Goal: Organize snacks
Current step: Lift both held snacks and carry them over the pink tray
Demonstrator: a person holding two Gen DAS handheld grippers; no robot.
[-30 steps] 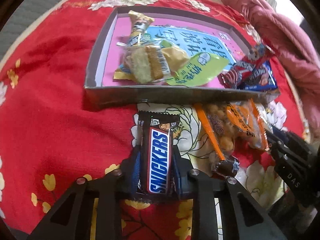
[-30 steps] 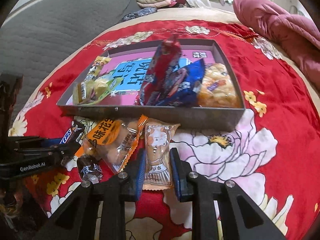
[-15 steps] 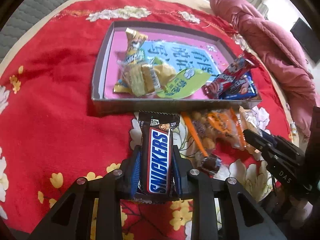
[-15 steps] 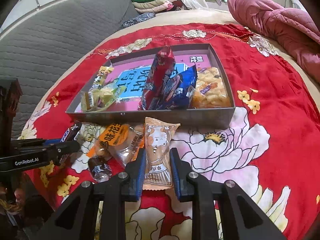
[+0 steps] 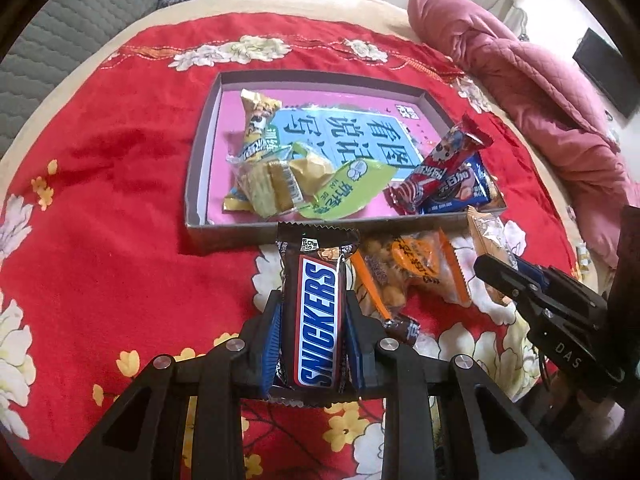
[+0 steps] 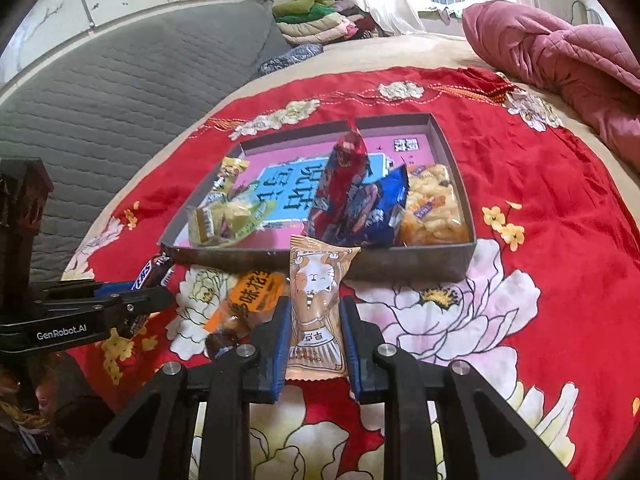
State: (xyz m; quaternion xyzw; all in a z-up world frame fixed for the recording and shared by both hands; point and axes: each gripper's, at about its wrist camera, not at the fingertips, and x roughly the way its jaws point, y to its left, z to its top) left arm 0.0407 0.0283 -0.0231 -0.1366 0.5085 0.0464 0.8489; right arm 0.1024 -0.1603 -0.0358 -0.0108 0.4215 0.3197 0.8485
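My left gripper [image 5: 313, 308] is shut on a Snickers bar [image 5: 316, 312], held lengthwise above the red flowered cloth just in front of the grey snack box [image 5: 240, 236]. My right gripper [image 6: 314, 312] is shut on a tan snack packet with a cat drawing [image 6: 318, 304], also lifted in front of the box [image 6: 420, 268]. Inside the box lie yellow cracker packets [image 5: 272, 184], a green packet [image 5: 344, 188], red and blue wrappers [image 6: 356, 196] and an orange puffed snack bag [image 6: 430, 208]. An orange peanut bag [image 5: 412, 268] and a small brown candy [image 5: 404, 328] lie on the cloth between the grippers.
A pink quilt [image 6: 568, 56] is bunched at the far right of the bed. A grey padded headboard [image 6: 120, 92] runs along the left, with folded clothes [image 6: 320, 20] behind it. Each gripper shows at the side of the other's view.
Both grippers have risen with their snacks still held, so the box and cloth look farther below. The tan packet has come up off the cloth.
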